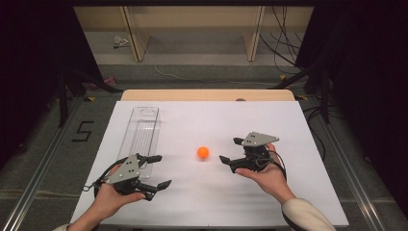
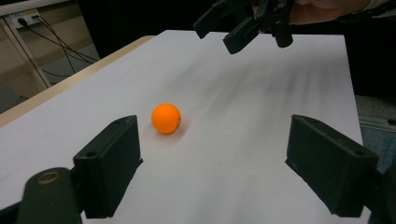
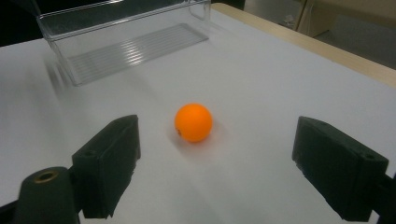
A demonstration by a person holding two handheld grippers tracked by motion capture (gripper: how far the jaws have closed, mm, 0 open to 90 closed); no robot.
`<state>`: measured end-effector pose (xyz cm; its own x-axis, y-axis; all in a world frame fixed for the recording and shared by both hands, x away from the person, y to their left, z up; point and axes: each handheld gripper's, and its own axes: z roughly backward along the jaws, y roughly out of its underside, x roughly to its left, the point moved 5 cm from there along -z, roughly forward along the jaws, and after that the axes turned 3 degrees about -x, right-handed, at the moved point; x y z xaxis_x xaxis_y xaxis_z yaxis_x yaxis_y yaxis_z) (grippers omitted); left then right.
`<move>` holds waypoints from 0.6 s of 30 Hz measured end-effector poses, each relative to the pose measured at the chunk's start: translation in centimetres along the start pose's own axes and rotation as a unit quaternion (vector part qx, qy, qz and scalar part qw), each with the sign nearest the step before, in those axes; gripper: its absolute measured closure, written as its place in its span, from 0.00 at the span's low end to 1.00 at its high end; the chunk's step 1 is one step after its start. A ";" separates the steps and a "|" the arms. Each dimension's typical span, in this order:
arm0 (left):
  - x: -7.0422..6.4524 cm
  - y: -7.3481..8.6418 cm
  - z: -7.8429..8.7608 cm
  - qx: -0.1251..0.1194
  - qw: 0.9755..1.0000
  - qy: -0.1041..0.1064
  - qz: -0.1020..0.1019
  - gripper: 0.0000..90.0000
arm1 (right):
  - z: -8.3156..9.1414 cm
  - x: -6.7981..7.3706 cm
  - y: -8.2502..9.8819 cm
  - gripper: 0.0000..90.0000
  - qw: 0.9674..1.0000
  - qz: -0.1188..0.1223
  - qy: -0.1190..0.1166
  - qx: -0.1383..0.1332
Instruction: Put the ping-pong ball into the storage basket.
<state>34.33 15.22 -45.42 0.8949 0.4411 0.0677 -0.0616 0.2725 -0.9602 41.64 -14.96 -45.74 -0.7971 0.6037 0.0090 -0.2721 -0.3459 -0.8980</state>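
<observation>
A small orange ball (image 1: 203,153) rests on the white table top (image 1: 202,120) between the two grippers. My right gripper (image 1: 231,150) is open just right of the ball, its jaws pointing left at it. In the right gripper view the ball (image 3: 193,122) lies a short way ahead of the wide-apart jaws. My left gripper (image 1: 159,170) is open at the front left, jaws pointing right, with nothing between them. The left gripper view has the ball (image 2: 166,118) ahead near the left jaw and the right gripper (image 2: 219,32) farther off.
A clear plastic tray (image 1: 139,132) lies lengthwise at the table's left, just beyond my left gripper; its ribbed floor (image 3: 130,49) is bare. A wooden table edge (image 1: 207,95) runs along the far side. Cables lie on the floor beyond.
</observation>
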 end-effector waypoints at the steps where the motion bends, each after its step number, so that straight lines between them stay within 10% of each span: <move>1: 0.0 0.0 0.0 0.000 1.000 0.000 0.000 0.19 | -0.1 0.0 0.0 0.18 1.000 0.001 -0.001 0.000; 18: 0.0 0.0 0.0 0.001 1.000 0.002 0.001 0.19 | -1.2 0.3 -0.2 0.18 1.000 0.003 -0.009 0.005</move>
<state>34.29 15.20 -45.45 0.8962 0.4388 0.0658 -0.0634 0.2733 -0.9598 42.10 -13.85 -46.06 -0.8084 0.5885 0.0110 -0.2720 -0.3570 -0.8936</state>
